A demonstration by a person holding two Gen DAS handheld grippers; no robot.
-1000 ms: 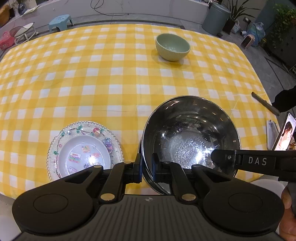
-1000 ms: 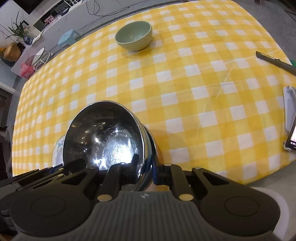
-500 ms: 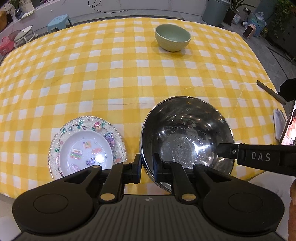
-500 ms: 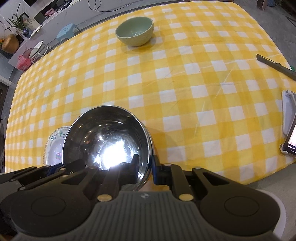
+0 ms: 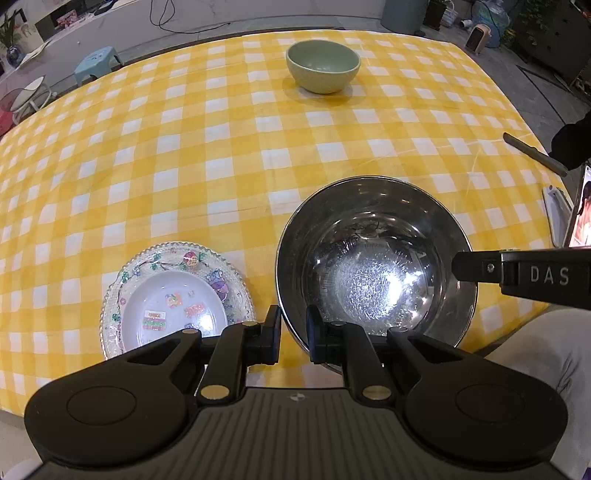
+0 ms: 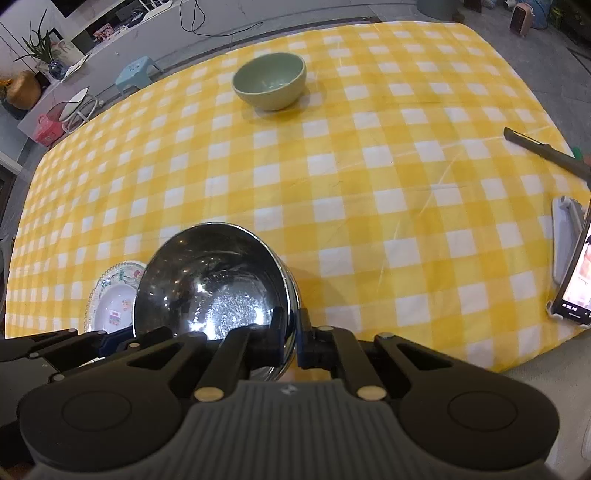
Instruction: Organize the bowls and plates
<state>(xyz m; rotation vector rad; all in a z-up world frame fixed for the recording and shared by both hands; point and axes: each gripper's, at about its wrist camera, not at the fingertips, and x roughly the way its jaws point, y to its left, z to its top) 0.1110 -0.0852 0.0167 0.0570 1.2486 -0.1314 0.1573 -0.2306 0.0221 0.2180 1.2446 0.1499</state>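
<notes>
A large steel bowl (image 5: 373,266) is held above the near edge of the yellow checked table (image 5: 221,147). My left gripper (image 5: 293,330) is shut on its left near rim. My right gripper (image 6: 293,334) is shut on its right rim; the bowl (image 6: 210,280) fills the lower left of the right wrist view. A clear glass plate with stickers (image 5: 173,299) lies on the table left of the bowl and shows partly behind it in the right wrist view (image 6: 114,295). A green ceramic bowl (image 5: 323,64) stands at the far side, also in the right wrist view (image 6: 271,79).
A dark pen (image 6: 546,153) lies at the right edge of the table. A phone on a white stand (image 6: 576,273) stands at the near right corner. A blue stool (image 5: 96,62) and a bin (image 5: 404,14) stand on the floor beyond the table.
Both grippers have lifted the steel bowl and carried it forward over the table. The plate and green bowl have not moved.
</notes>
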